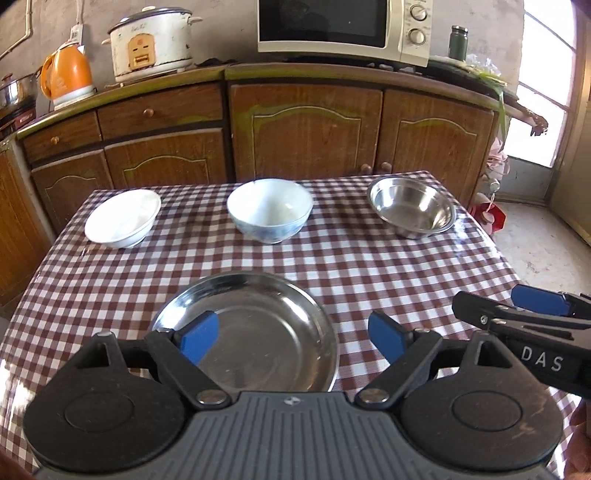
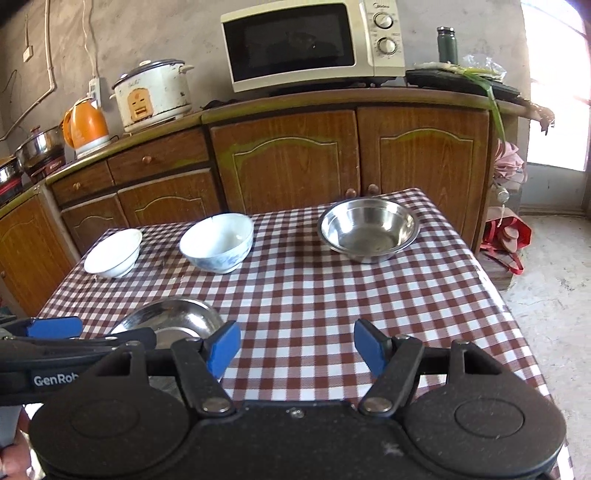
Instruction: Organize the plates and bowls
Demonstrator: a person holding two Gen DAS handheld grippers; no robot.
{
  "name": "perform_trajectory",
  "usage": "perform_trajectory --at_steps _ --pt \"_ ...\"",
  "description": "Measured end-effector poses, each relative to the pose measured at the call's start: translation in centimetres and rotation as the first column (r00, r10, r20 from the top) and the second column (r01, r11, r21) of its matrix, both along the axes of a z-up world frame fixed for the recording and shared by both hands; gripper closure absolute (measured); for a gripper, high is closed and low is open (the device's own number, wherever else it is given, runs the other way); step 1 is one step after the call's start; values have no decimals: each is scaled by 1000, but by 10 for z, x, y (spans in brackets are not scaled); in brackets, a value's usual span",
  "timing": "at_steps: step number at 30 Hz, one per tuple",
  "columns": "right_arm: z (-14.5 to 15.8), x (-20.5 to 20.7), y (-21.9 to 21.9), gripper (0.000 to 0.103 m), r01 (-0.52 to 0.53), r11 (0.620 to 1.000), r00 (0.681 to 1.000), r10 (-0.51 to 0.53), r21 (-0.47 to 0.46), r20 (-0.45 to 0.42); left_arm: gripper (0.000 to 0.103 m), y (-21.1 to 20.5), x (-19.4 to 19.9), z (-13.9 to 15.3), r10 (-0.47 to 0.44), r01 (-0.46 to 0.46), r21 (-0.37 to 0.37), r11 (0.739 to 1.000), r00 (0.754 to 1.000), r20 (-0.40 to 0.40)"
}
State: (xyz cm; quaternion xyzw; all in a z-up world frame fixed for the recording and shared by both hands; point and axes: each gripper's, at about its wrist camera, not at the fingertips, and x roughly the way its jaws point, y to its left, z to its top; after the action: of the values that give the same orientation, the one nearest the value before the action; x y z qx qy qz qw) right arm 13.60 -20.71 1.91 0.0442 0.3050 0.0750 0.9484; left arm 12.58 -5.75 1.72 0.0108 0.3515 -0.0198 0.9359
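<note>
- A shallow stainless steel plate (image 1: 255, 332) lies flat at the near edge of a table (image 1: 369, 266) covered in a red-and-white checked cloth.
- Three bowls stand in a row along the far edge, well apart: a shallow white bowl (image 1: 123, 218) on the left, a deeper white bowl with blue pattern (image 1: 269, 210) in the middle, a stainless steel bowl (image 1: 413, 210) on the right. The spacing probably leaves each one free to be lifted separately for stacking.
- The left gripper (image 1: 291, 338) hovers above the plate, jaws spread wide and empty, blue pads clear of the rim.
- The right gripper (image 2: 295, 349) hovers over bare cloth just right of the plate, also wide open and holding nothing.
- The left wrist view shows the whole plate; in the right wrist view the left gripper hides most of it.
- The right wrist view shows more of the steel bowl's inside, which looks empty, and a steel pot (image 2: 37, 147) on the counter.
- Behind stand wooden cabinets (image 1: 306, 129) bearing a microwave (image 1: 343, 29), rice cooker (image 1: 151, 40) and orange kettle (image 1: 68, 74).
</note>
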Motion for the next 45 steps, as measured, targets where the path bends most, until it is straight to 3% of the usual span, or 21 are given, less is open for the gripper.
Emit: perform_trajectory --at_steps 25,45 --pt "25 12 -58 21 92 995 993 -94 30 66 9 -55 17 22 -38 37 16 999 998 46" --pt "15 49 -98 13 144 988 986 -147 48 73 9 -88 59 12 -61 60 30 998 998 29"
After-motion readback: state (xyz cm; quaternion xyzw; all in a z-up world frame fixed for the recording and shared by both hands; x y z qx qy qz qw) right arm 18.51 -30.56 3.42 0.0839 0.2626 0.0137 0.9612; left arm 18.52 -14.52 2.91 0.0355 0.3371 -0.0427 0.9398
